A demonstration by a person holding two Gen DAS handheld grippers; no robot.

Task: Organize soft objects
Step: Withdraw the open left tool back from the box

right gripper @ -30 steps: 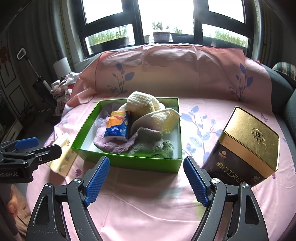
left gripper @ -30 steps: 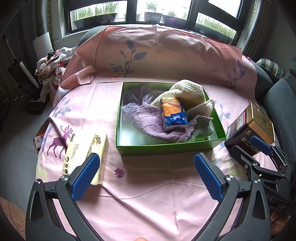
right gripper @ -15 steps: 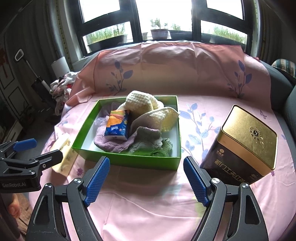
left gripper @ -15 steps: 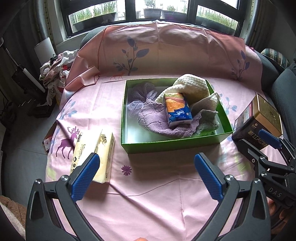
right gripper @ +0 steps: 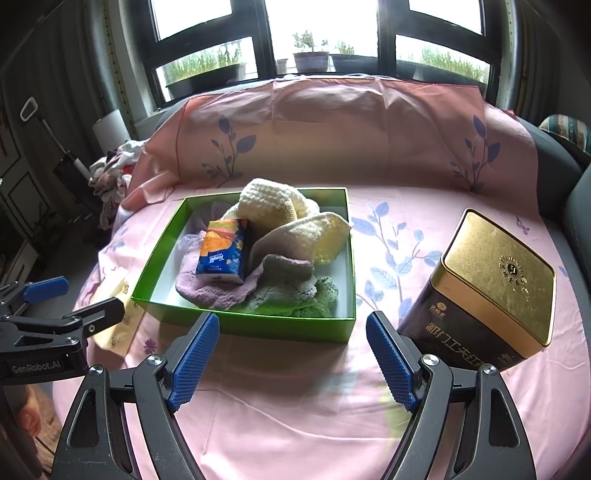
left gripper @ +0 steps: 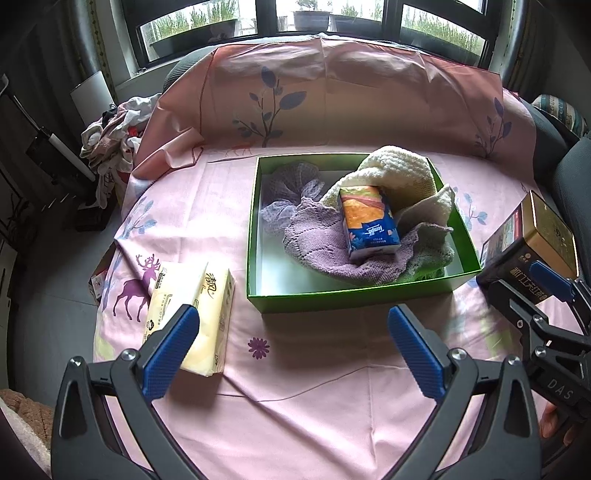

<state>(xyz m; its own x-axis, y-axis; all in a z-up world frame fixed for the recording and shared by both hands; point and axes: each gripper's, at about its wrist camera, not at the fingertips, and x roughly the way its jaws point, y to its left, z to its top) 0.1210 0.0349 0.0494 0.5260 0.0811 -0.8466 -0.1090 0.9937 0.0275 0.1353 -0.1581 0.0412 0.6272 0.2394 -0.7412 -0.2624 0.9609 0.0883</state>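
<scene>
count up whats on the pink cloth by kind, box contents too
green box: 1
knitted cloths in the box: 4 (purple, cream, beige, grey-green)
lilac mesh puff: 1
tissue packs: 2 (Tempo pack in the box, yellow pack outside)
gold-lidded tin: 1
total: 9

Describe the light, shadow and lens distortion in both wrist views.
Left wrist view: strong fisheye bending with dark corners; the green box casts a soft shadow toward the camera; the windows are bright.
Right wrist view: the windows are blown out white, backlighting the scene; the gold tin lid shows mild sheen.
</scene>
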